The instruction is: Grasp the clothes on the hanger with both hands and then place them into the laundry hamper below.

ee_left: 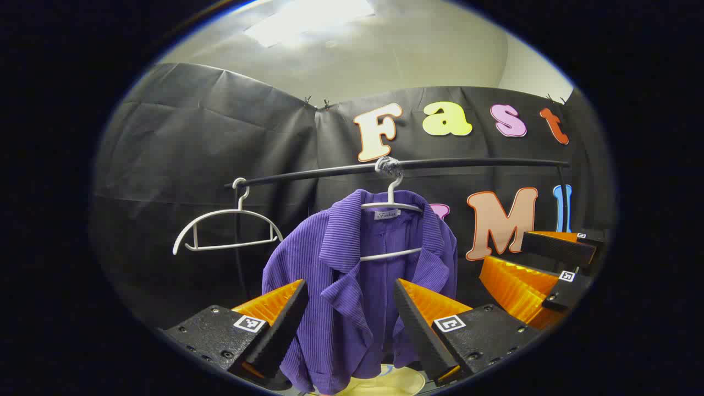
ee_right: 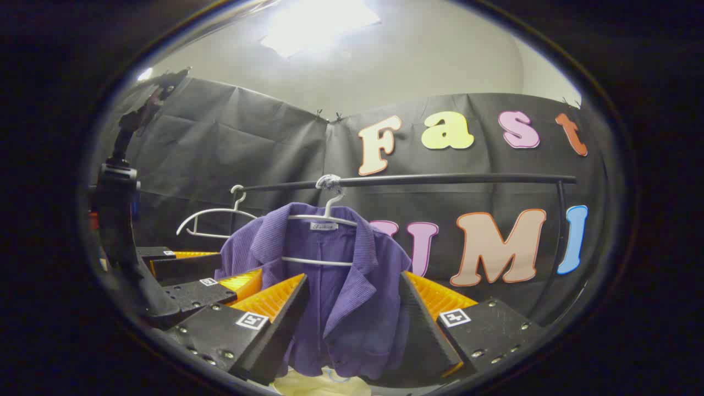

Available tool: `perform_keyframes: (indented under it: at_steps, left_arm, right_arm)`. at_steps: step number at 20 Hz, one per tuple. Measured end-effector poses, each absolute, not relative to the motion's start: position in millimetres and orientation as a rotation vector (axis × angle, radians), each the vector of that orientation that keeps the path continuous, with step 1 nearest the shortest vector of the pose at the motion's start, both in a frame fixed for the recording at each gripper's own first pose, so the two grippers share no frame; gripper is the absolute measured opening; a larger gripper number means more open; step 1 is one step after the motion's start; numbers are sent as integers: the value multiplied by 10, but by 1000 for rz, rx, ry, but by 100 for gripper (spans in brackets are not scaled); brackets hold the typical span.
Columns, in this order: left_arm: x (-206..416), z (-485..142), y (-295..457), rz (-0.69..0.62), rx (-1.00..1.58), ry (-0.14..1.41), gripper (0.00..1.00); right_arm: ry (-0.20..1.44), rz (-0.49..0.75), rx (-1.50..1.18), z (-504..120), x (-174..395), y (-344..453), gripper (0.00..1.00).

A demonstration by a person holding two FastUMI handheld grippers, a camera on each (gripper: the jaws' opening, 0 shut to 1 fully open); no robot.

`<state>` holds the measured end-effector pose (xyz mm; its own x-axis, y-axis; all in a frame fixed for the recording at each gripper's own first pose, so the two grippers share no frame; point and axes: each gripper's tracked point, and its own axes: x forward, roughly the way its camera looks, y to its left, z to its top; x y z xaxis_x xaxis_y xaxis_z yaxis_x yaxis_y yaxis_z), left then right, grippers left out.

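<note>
A purple corduroy jacket [ee_left: 357,286] hangs on a white hanger [ee_left: 391,206] from a black rail [ee_left: 440,164]. In the right gripper view the same jacket [ee_right: 335,297] hangs on its hanger [ee_right: 324,220]. My left gripper [ee_left: 349,313] is open, its fingers framing the jacket's front, short of it. My right gripper [ee_right: 352,313] is open too, with the jacket between and beyond its fingers. The right gripper [ee_left: 550,269] shows at the right of the left gripper view; the left gripper [ee_right: 203,275] shows at the left of the right gripper view. A pale hamper rim [ee_left: 390,382] peeks below the jacket.
A second, bare white hanger [ee_left: 225,231] hangs at the rail's left end. The rail's upright post [ee_right: 561,231] stands at the right. Black cloth walls the booth behind. The pale hamper [ee_right: 319,385] sits under the jacket.
</note>
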<state>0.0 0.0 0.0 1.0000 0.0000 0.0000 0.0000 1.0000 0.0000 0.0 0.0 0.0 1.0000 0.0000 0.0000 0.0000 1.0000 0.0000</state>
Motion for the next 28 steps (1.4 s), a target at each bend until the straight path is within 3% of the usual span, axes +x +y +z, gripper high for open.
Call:
perform_keyframes:
  at_steps: [24, 28]
  left_arm:
    - [544, -629, 190, 77, 48, 127, 95]
    - [692, -720, 288, 111, 66, 137, 92]
  right_arm:
    - [20, -42, -22, -149, 215, -136, 97]
    - [27, -44, -23, -206, 311, -162, 97]
